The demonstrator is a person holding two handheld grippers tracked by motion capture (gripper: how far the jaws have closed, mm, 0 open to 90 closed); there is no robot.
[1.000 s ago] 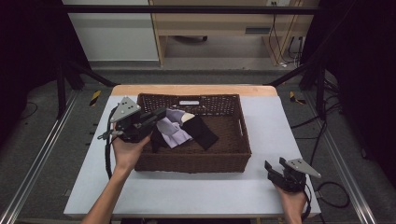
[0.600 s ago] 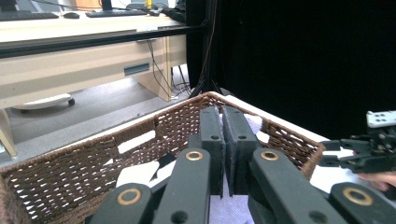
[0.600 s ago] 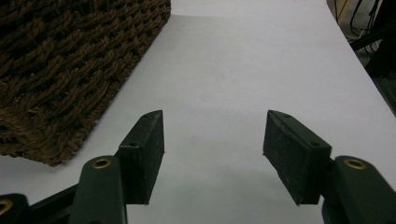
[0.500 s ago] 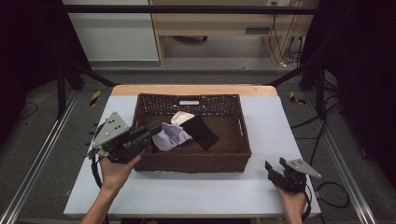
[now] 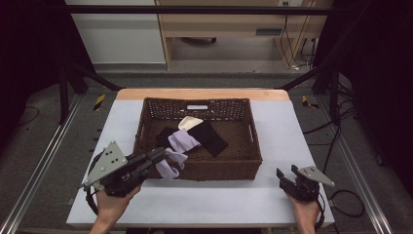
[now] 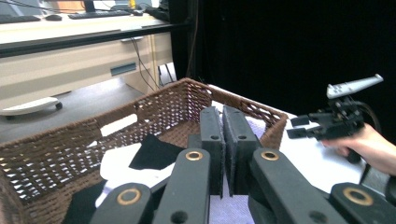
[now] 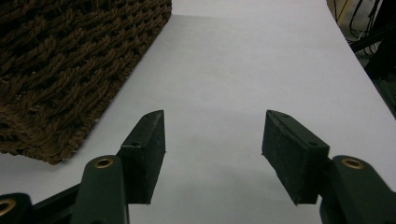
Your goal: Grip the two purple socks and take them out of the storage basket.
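Observation:
A brown wicker basket (image 5: 219, 170) (image 6: 56, 144) holds a black cloth (image 5: 209, 136), a cream cloth (image 5: 190, 122) and a lilac cloth (image 5: 178, 146). The lilac cloth trails over the basket's front left rim. My left gripper (image 5: 163, 156) (image 6: 223, 112) is just outside that rim, shut on the lilac cloth's end (image 6: 229, 210). My right gripper (image 5: 287, 171) (image 7: 212, 135) rests low at the table's front right, beside the basket's corner (image 7: 56, 56). Its jaws stand apart with nothing between them and have just been closing a little. The left gripper view also shows it (image 6: 295, 127).
The white table top (image 5: 214, 200) extends in front of the basket and to both sides. Metal frame rails (image 5: 39, 170) run along the table's left and right. A desk and cables stand on the floor beyond the far edge.
My left gripper has moved from above the basket toward the front left, dragging the lilac cloth over the rim. The right hand has stayed where it was.

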